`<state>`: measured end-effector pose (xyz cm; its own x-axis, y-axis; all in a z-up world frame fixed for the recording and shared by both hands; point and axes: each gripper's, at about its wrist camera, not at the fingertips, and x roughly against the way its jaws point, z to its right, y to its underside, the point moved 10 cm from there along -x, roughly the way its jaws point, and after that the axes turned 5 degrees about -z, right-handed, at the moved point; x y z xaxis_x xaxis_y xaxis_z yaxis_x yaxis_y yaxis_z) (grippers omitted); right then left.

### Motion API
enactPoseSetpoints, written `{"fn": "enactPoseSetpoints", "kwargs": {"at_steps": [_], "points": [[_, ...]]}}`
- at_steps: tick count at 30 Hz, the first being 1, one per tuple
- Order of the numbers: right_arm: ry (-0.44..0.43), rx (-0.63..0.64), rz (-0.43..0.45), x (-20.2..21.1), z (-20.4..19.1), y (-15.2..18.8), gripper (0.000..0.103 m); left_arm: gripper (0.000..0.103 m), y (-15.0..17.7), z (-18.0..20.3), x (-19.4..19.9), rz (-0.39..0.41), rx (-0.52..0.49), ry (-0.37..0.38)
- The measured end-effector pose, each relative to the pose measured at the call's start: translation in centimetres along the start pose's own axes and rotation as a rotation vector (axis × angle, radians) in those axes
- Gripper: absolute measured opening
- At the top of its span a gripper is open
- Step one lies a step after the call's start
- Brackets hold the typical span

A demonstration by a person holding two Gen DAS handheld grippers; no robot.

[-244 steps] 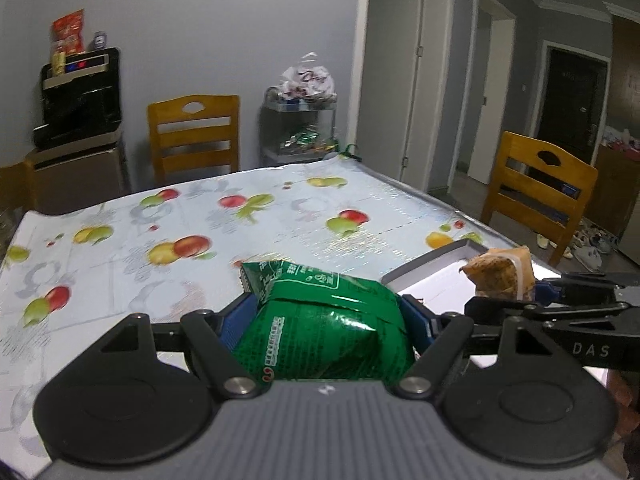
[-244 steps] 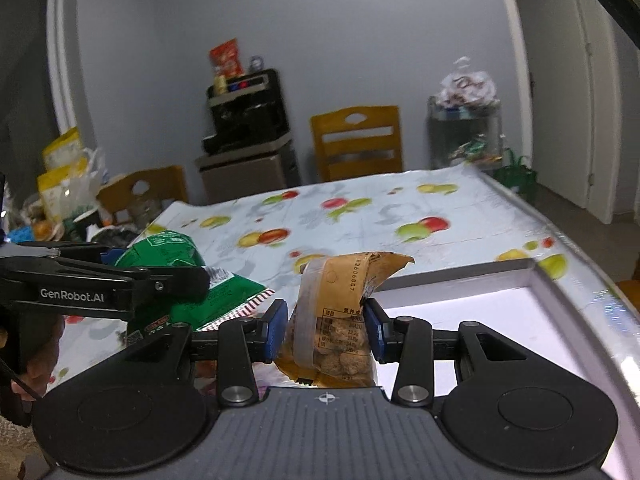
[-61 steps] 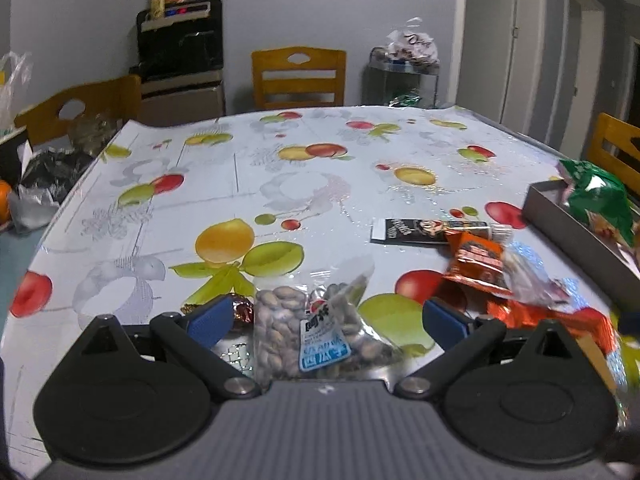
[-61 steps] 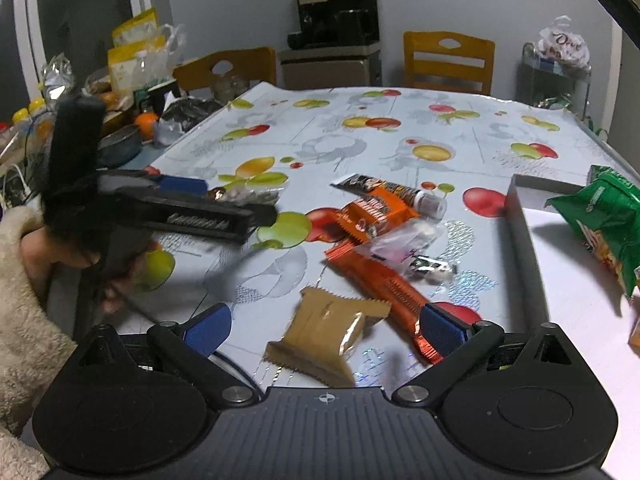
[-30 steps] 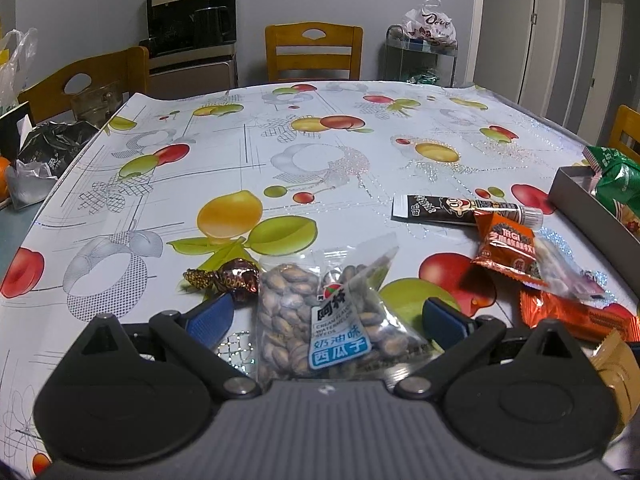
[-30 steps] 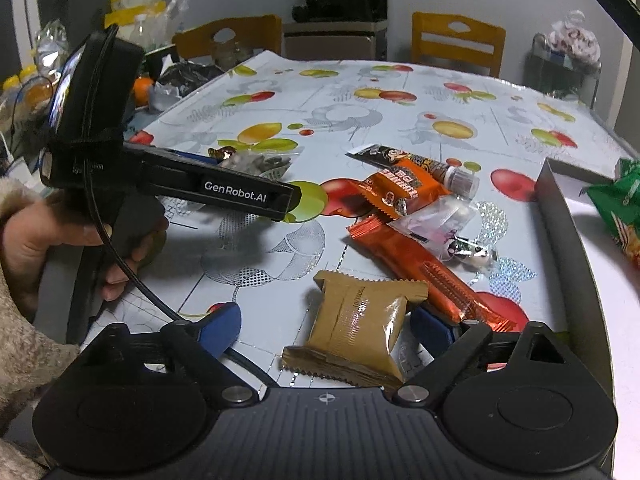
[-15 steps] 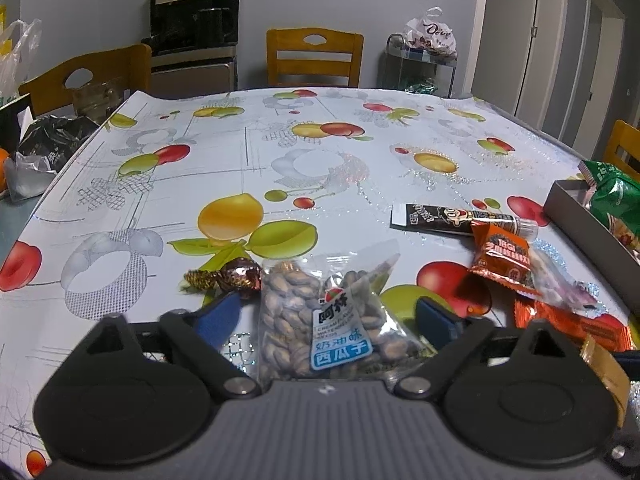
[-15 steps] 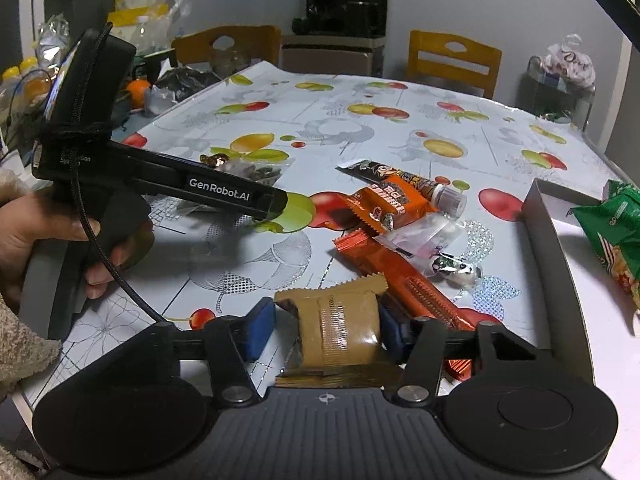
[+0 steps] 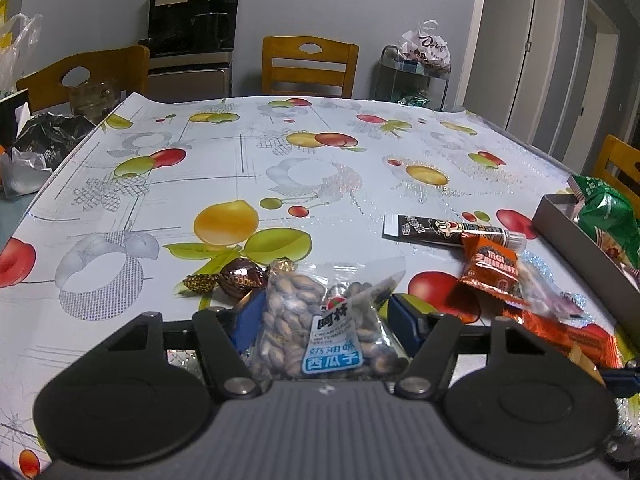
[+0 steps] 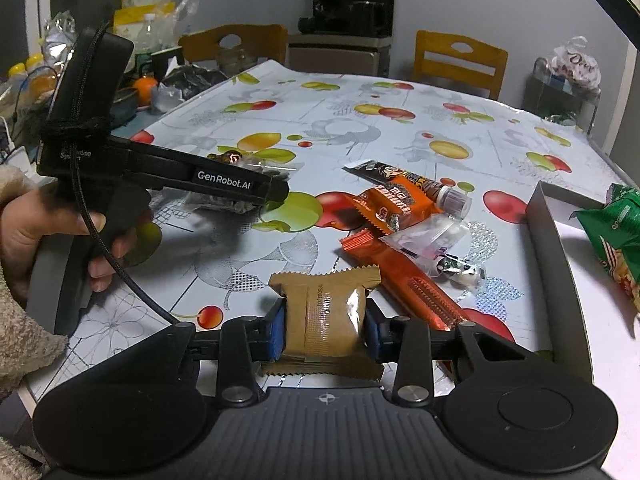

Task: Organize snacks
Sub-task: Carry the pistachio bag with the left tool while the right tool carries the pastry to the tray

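Note:
My left gripper [image 9: 322,320] is shut on a clear bag of seeds [image 9: 320,320] with a blue label, low over the fruit-print tablecloth. My right gripper [image 10: 325,332] is shut on a tan snack packet [image 10: 325,316]. The left gripper also shows in the right wrist view [image 10: 224,184], held by a hand at the left. A grey tray [image 10: 548,248] at the right holds a green snack bag [image 10: 616,228]. Loose on the table lie an orange packet [image 10: 394,204], a long orange bar [image 10: 408,276], a dark tube [image 10: 404,180], a clear pouch [image 10: 424,240] and a brown wrapped candy [image 9: 240,278].
Wooden chairs [image 9: 308,66] stand around the table. A black appliance on a cabinet [image 9: 192,36] is by the far wall. Bags, an orange and bottles [image 10: 140,84] crowd the left side. A wire rack with a bag [image 9: 420,64] stands by the door.
Both grippers have closed: the left on the seed bag, the right on the tan packet, which now stands upright between the pads. Eight seconds ago they held the green bag and another packet.

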<state>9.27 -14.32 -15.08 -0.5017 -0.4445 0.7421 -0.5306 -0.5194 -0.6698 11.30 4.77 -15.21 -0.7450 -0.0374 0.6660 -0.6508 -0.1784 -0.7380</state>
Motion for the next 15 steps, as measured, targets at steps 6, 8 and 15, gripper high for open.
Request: {"fn": "enactPoseSetpoints", "kwargs": {"at_steps": [6,8,15], "points": [[-0.019,-0.001,0.016,0.6,-0.1,-0.1,0.039,0.062,0.0,-0.1,0.2,0.005,0.012,0.015],[-0.022,0.003,0.031,1.0,-0.2,-0.3,0.039,0.061,0.1,-0.2,0.4,0.008,0.016,0.021],[-0.034,0.009,0.063,1.9,-0.1,-0.8,0.039,0.056,0.5,-0.2,1.8,0.034,0.010,0.029]]}}
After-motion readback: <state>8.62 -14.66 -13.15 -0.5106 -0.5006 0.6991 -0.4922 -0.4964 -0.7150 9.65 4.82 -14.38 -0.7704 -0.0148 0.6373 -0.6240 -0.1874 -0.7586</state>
